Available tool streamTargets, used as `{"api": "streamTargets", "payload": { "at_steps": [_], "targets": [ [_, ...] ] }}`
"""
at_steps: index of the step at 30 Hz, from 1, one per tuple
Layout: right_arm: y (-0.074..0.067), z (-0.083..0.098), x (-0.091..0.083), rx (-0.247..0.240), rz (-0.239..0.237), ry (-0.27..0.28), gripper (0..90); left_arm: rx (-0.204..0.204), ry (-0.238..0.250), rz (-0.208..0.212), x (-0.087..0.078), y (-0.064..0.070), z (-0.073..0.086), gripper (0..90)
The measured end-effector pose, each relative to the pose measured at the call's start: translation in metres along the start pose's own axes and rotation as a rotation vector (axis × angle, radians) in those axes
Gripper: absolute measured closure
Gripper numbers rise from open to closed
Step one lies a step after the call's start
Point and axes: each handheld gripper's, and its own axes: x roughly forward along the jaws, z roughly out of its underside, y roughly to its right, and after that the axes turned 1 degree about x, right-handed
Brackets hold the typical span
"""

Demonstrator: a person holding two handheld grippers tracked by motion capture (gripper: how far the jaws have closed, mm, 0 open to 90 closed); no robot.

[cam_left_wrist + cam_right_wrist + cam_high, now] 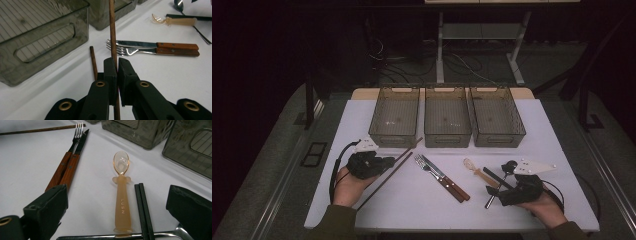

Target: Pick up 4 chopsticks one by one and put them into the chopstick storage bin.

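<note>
The brown chopstick [112, 30] is clamped between the left gripper [117, 67]'s jaws, raised off the white table [532, 135] beside its twin [93, 62], probably bound for a bin. The right gripper [117, 202] hovers with jaws apart over the peach spoon [122, 202] (black chopsticks [143, 210] alongside). All 3 smoky bins [447, 122] look empty.

Three smoky plastic bins [395, 117] sitting in row. Two brown chopsticks [388, 175], two black chopsticks [497, 178] lying. One fork [428, 167], one knife [451, 182], one translucent spoon [476, 171], one metal spoon [498, 187] lying.
</note>
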Motion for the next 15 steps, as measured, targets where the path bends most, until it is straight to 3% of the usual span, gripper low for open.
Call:
{"api": "streamTargets", "payload": {
  "at_steps": [15],
  "targets": [
    [0.000,0.000,0.000,-0.001,-0.004,0.004,4.2,-0.010,0.052,-0.007,0.003,-0.013,-0.020,85.5]
  ]
}}
